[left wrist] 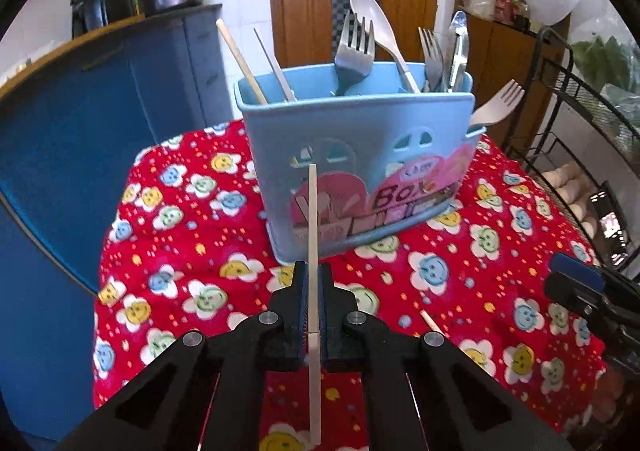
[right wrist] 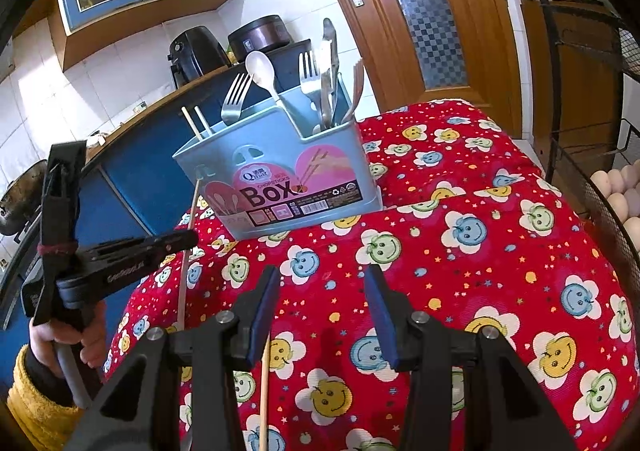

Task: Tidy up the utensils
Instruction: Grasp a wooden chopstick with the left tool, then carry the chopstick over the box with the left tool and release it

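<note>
Left claw [left wrist: 313, 287] clamped on chopstick [left wrist: 312, 219], blue utensil box [left wrist: 360, 155] ahead

light: bright, even daylight | shadows: soft | edges: fisheye bending, black vignette corners | focus: slightly soft

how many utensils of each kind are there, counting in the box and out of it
chopsticks: 4 (wooden chopstick and metal chopstick in the box, held chopstick in the left gripper, loose chopstick on the cloth)
forks: 3 (metal fork, second metal fork, beige fork)
spoons: 1 (white spoon)
tongs: 1 (metal tongs)
total: 9
</note>
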Demonstrator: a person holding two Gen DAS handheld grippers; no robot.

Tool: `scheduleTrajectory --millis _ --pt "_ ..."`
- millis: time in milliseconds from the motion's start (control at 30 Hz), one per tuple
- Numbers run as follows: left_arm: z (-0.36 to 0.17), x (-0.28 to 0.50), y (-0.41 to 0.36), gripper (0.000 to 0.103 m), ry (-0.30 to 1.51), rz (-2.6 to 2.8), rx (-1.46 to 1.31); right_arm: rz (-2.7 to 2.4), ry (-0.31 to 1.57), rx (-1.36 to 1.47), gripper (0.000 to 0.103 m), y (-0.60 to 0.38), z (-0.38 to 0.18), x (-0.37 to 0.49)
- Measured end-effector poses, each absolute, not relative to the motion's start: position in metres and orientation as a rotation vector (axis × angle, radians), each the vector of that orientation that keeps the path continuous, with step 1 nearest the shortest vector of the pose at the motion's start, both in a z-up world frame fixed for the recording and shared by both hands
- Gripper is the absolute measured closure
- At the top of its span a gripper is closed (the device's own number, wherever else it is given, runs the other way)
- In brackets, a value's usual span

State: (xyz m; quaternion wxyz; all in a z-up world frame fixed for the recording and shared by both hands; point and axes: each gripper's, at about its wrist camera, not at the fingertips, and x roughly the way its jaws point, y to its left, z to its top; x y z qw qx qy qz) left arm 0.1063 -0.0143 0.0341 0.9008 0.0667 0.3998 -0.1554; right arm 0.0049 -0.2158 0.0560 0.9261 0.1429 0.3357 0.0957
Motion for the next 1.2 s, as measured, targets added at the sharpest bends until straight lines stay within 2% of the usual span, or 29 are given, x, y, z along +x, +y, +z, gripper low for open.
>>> scheduleTrajectory --millis 333,767,1200 --pt "0.044 0.079 0.004 0.099 0.779 -0.361 0.021 0.203 0.692 0.299 0.056 -0.215 0.055 0.004" --pt "0.096 0.074 0.02 0.099 0.537 -0.291 -0.086 0.204 0.699 0.293 0.056 -0.214 0.054 0.005" --pt "0.148 0.101 0.017 0.099 0.341 -0.274 -0.189 0.199 0.716 0.297 0.056 -0.217 0.048 0.011"
